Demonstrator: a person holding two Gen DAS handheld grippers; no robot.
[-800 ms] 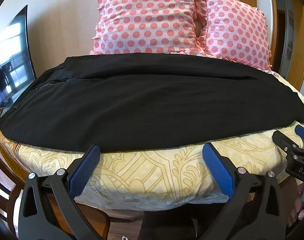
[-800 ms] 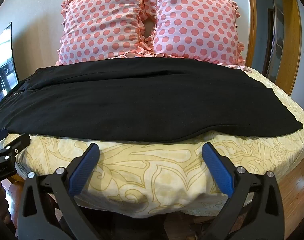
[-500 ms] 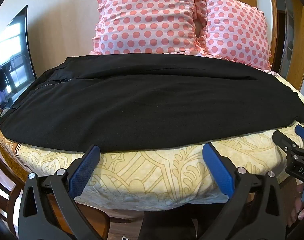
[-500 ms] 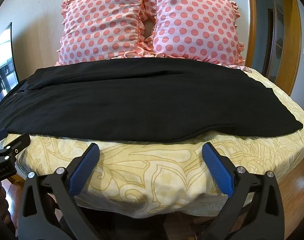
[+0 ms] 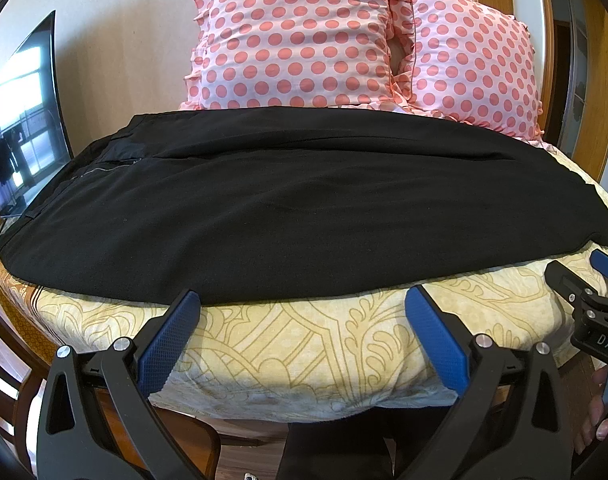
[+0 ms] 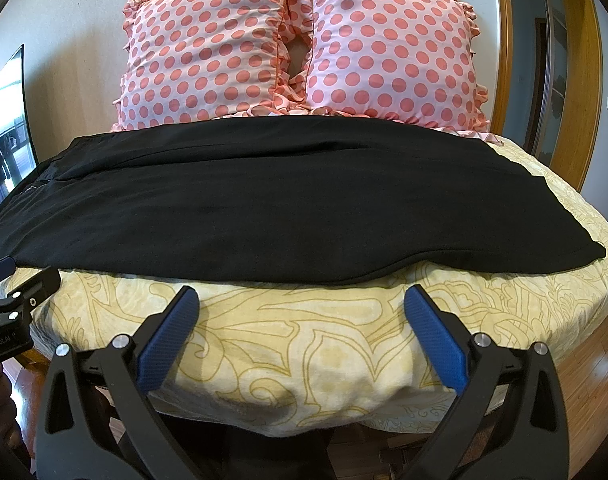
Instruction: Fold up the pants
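Observation:
Black pants (image 5: 295, 208) lie flat across the bed, waistband and zipper at the left, leg hems at the right; they also show in the right wrist view (image 6: 287, 208). My left gripper (image 5: 301, 300) is open and empty, just short of the pants' near edge, toward the left half. My right gripper (image 6: 301, 300) is open and empty, just short of the near edge toward the right half. Each gripper shows at the edge of the other's view: the right gripper (image 5: 592, 280) and the left gripper (image 6: 19, 280).
The bed has a cream patterned cover (image 5: 312, 344) (image 6: 304, 340). Two pink polka-dot pillows (image 5: 299, 40) (image 6: 388, 52) stand against the wall behind the pants. A dark screen (image 5: 23, 120) stands at the left. Wooden door frames (image 6: 576, 80) are at the right.

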